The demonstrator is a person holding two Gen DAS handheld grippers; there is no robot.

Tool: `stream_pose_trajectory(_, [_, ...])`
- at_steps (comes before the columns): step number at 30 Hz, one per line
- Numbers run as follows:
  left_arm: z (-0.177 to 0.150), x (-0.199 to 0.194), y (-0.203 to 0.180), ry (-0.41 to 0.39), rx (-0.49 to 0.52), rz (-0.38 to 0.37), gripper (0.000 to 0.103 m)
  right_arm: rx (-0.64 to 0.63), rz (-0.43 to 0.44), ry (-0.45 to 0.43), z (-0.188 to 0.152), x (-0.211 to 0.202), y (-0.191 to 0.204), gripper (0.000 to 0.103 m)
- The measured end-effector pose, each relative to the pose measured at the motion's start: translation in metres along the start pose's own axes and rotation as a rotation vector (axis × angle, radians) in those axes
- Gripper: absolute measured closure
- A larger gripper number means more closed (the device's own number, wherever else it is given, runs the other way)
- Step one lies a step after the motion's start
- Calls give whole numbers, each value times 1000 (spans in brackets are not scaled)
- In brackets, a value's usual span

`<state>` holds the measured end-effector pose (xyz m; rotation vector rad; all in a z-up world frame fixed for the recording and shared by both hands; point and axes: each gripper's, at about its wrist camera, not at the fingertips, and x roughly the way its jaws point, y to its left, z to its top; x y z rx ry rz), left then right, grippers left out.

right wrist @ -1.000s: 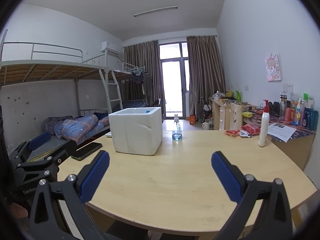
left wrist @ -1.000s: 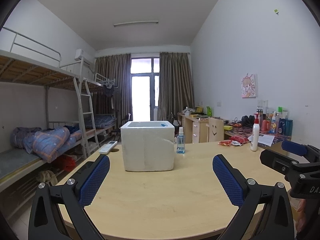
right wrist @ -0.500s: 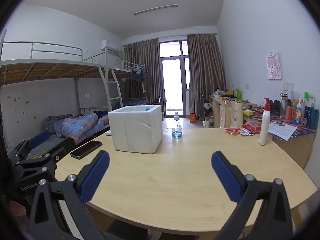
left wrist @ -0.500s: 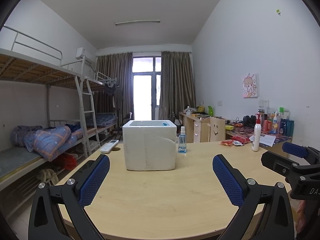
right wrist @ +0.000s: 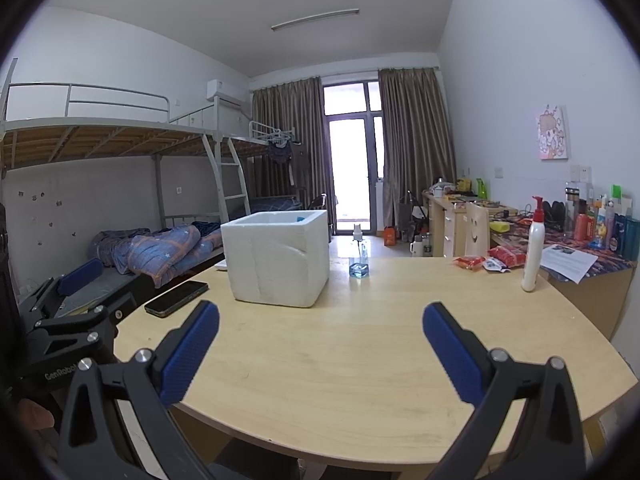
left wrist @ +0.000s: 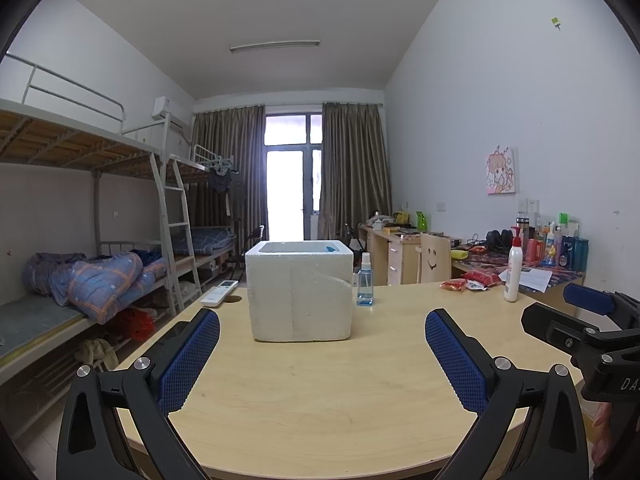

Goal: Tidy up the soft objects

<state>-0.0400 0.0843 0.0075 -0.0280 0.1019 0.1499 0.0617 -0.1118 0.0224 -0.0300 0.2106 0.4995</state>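
L wrist view: left gripper point(left wrist: 322, 354) wide open, empty, over table point(left wrist: 320, 400); foam box point(left wrist: 299, 290) ahead, centred btwn fingers, well apart. R wrist view: right gripper point(right wrist: 320, 350) wide open, empty; foam box point(right wrist: 277, 257) ahead, slightly left, apart.

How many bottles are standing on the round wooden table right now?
2: a small clear spray bottle just right of the foam box, and a white pump bottle near the table's right edge. The box could hide others.
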Motion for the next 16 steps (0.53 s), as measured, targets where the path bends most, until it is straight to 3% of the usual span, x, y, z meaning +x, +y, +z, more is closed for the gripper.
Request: stream_pose_trajectory(16, [1,-2,1,0,-2,6,0,-5,-7,4,0,-2,2,0])
